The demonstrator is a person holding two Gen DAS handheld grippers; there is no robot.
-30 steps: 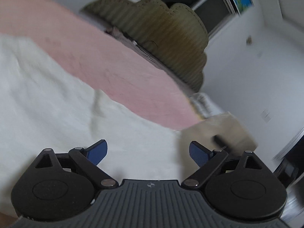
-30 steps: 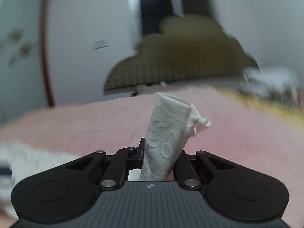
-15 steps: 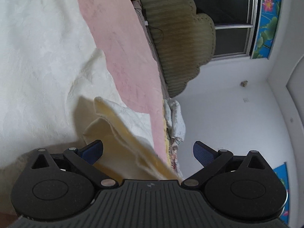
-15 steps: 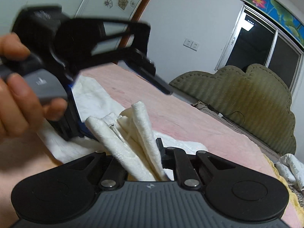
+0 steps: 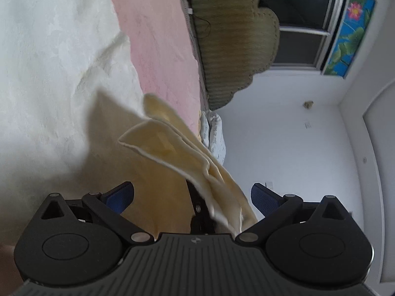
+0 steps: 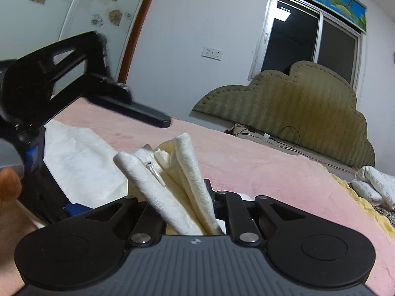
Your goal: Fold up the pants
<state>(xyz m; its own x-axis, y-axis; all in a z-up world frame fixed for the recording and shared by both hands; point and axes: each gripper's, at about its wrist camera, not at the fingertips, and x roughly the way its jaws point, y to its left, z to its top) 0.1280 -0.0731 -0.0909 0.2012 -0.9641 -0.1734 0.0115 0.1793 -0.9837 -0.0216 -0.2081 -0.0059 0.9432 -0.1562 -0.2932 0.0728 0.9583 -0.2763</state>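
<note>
Cream pants [image 5: 49, 79] lie spread over the pink bed cover [image 5: 158, 44]. My right gripper [image 6: 182, 197] is shut on a bunched end of the pants [image 6: 172, 172], which stands up out of its jaws and shows a small metal zip pull. My left gripper [image 5: 192, 193] is rolled onto its side and is open wide. That bunch [image 5: 187, 148] hangs between its blue pads [image 5: 121, 194] without touching them. In the right wrist view one of the left gripper's black fingers [image 6: 143, 116] reaches over the bunch, with a hand [image 6: 9, 185] behind it.
An olive padded headboard [image 6: 308, 113] stands at the far end of the bed, below a dark window [image 6: 313, 39]. A crumpled white quilt [image 6: 377, 182] and a yellow sheet edge [image 6: 358, 197] lie at the bed's right side. White walls surround the bed.
My left gripper rolled onto its side and sank, and the bunched cloth now sits between its open jaws. My right gripper carried the bunch sideways towards the left gripper, still shut on it.
</note>
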